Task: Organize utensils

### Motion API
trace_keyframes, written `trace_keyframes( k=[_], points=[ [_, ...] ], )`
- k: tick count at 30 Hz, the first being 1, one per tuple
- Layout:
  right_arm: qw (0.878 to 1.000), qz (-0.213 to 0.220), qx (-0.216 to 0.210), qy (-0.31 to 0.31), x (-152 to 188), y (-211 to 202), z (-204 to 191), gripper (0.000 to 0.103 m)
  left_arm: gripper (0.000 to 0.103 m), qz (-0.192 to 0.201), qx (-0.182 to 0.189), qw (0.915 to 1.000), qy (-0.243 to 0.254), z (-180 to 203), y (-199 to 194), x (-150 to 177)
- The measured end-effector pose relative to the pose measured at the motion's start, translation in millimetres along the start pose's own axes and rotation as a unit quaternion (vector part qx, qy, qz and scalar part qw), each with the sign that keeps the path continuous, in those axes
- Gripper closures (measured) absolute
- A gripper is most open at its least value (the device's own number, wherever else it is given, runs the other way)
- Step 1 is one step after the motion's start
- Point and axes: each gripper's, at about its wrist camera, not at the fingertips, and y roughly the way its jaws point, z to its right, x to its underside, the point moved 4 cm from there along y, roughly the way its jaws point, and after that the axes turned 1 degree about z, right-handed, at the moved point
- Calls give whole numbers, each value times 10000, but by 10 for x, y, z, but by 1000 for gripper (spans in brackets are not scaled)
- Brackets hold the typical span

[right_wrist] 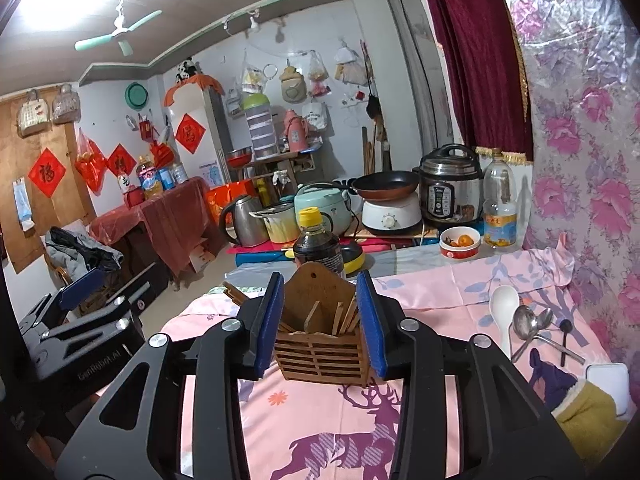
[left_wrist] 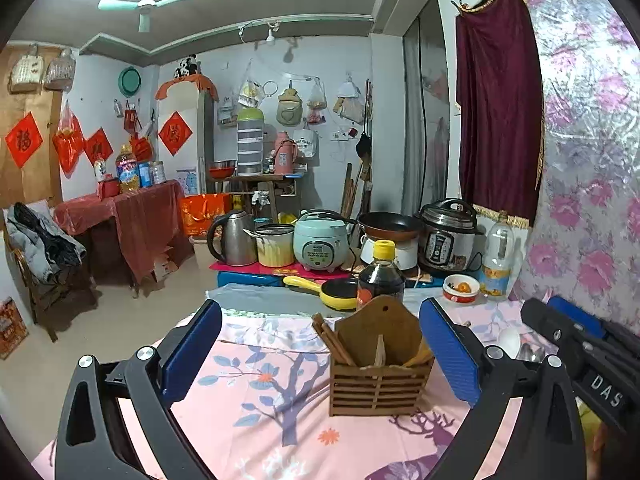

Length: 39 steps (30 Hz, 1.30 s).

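Loose spoons lie right of both tongs; the right gripper is nearer.

Right gripper [right_wrist: 320, 320] stands released, nothing clamped; the wooden holder [right_wrist: 322, 346] sits ahead between its pads, whether touched I cannot tell. Left gripper [left_wrist: 320, 354] is spread wide and empty. The white spoon [right_wrist: 503, 312] and metal spoons [right_wrist: 528, 322] lie on the cloth to its right, bowls pointing away, handles toward the camera.

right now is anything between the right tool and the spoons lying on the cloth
Nothing visible blocks it. The spoons lie in the open on the pink cloth, to the right of the right tool. The wooden holder sits ahead of that tool between its blue pads, away from the spoons.
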Motion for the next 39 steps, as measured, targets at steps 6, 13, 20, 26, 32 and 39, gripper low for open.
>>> trace_keyframes(
  k=[6, 13, 20, 26, 32, 39],
  points=[
    [9995, 125, 219, -162, 164, -125, -45, 34, 6, -303, -202, 9993, 60, -118, 27, 407],
    [9987, -54, 498, -56, 679, -27, 92, 18, 6, -783, -372, 9962, -81, -271, 251, 849],
    [9950, 38, 850, -517, 763, -46, 69, 12, 6, -816, -574, 9950, 24, -307, 280, 914],
    [9949, -40, 903, -444, 763, -32, 135, 10, 6, -655, -637, 9958, 29, -298, 204, 869],
    [9958, -325, 816, -262, 817, 71, 180, 10, 6, -648, -620, 9960, 56, -266, 194, 871],
    [9935, -706, 857, -263, 972, 247, 172, 9, 6, -1021, -511, 9934, 81, -210, 391, 1041]
  ],
)
